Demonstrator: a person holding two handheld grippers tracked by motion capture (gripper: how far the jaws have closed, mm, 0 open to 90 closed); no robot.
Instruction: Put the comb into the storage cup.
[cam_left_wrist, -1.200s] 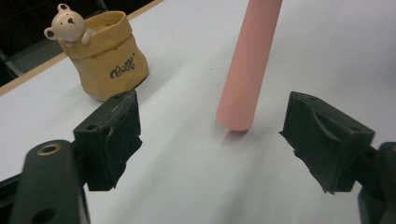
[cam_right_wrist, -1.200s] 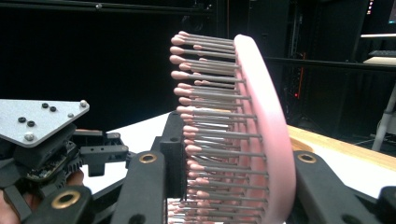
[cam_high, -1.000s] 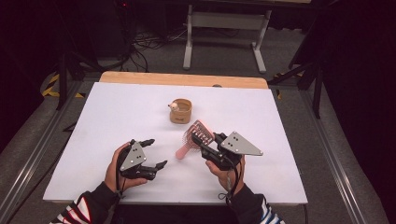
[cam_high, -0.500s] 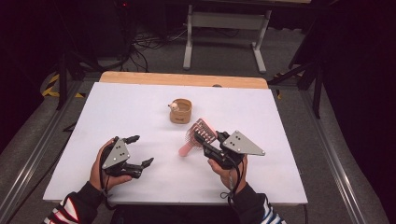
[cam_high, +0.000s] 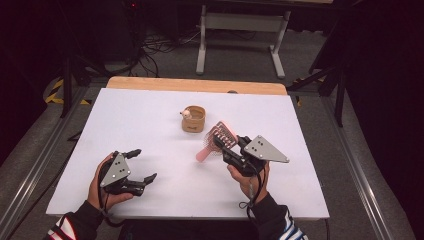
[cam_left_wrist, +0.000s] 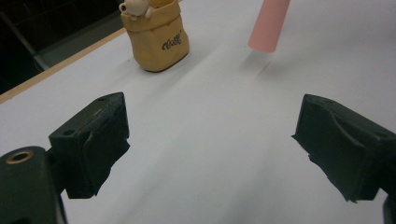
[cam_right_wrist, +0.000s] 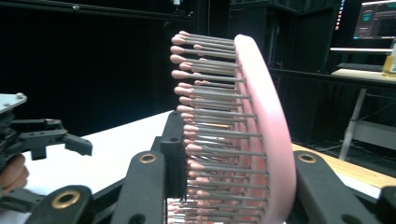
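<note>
Left gripper (cam_high: 141, 165): black two-jaw tool with a grey plate on top, held in the person's left hand (cam_high: 102, 187) at the near left of the white rectangular tabletop (cam_high: 150, 125). Jaws released and standing wide, having just been opening; nothing lies between them, and in the left gripper view only bare white surface shows between the two black pads (cam_left_wrist: 95, 140).

Right gripper (cam_high: 229, 146): same make, held in the person's right hand (cam_high: 248, 179) at the near right of the table, well apart from the left one. Jaws clenched on the head of the pink plastic paddle hairbrush (cam_high: 218, 139).

Hairbrush: carried above the table, head gripped across its face and back, round pink handle slanting down to the left with its end near the surface. In the right gripper view the brush (cam_right_wrist: 261, 126) stands upright on edge: curved pink back to the right, rows of grey pins with pink ball tips pointing left.

Small tan sack-shaped holder with a pale figure at its rim (cam_high: 193, 119): upright beyond the brush, near the table's middle, apart from both grippers; dark lettering shows on its side (cam_left_wrist: 156, 35).

Light wooden strip (cam_high: 195, 85): along the table's far edge.
</note>
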